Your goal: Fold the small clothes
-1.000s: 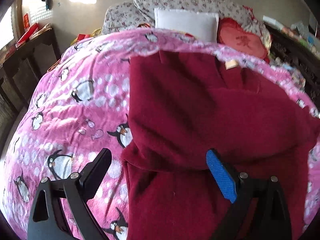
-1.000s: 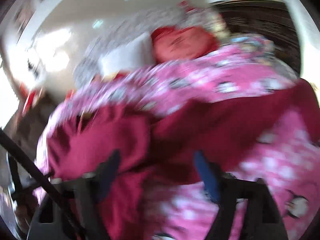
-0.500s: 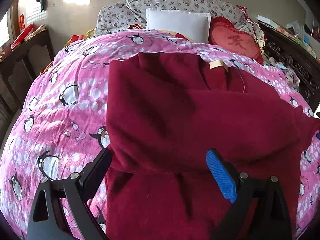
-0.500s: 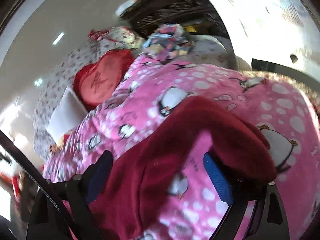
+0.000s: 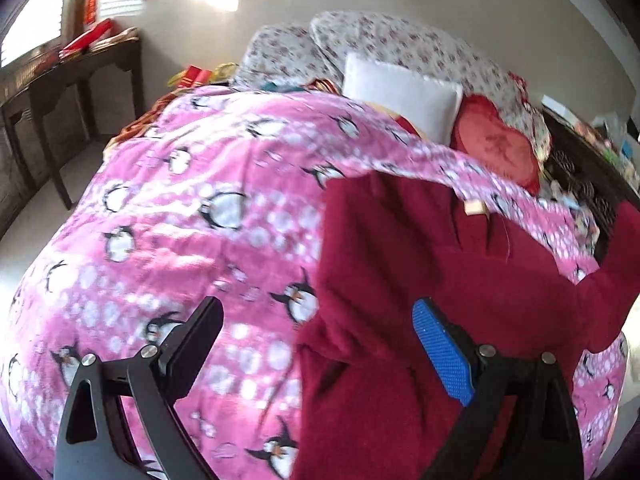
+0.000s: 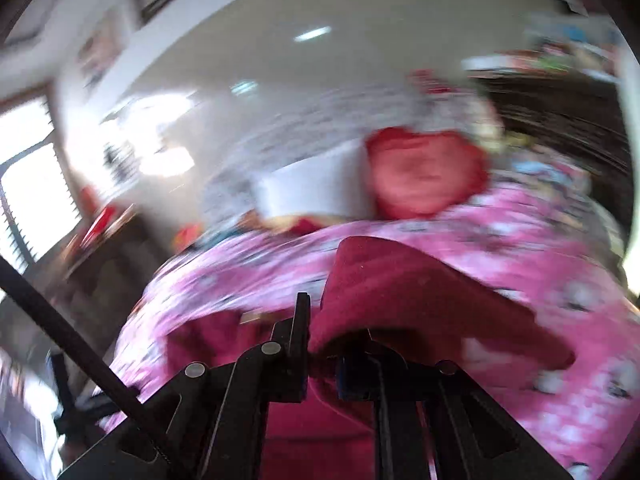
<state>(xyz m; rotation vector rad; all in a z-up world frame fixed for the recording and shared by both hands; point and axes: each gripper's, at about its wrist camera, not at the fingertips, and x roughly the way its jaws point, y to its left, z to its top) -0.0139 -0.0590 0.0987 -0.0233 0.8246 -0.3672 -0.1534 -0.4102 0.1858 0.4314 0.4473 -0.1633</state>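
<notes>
While the left gripper (image 5: 316, 340) hangs over the near part of the bed with its fingers spread wide and nothing between them, a dark red fleece garment (image 5: 432, 272) lies on the pink penguin blanket (image 5: 192, 208), filling the right half of the left wrist view. Its black finger (image 5: 196, 340) sits over bare blanket to the left of the cloth, and the blue-padded finger (image 5: 440, 354) sits over the red fleece itself. Near the garment's far edge a small tan label (image 5: 475, 207) shows, and a fold of the cloth runs across it from left to right, with one part stretching off toward the far right edge of the view. Beyond the blanket, at the far end of the bed, are a white pillow (image 5: 400, 96), a red heart-shaped cushion (image 5: 496, 144) to its right, and floral pillows (image 5: 400, 44) behind them; a dark wooden table (image 5: 72, 80) stands at the far left. Seen through heavy blur, the right gripper (image 6: 322, 356) has its fingers drawn together on a part of the red garment (image 6: 400, 292), which rises from between them and spreads up and to the right over the blanket (image 6: 540, 248).
</notes>
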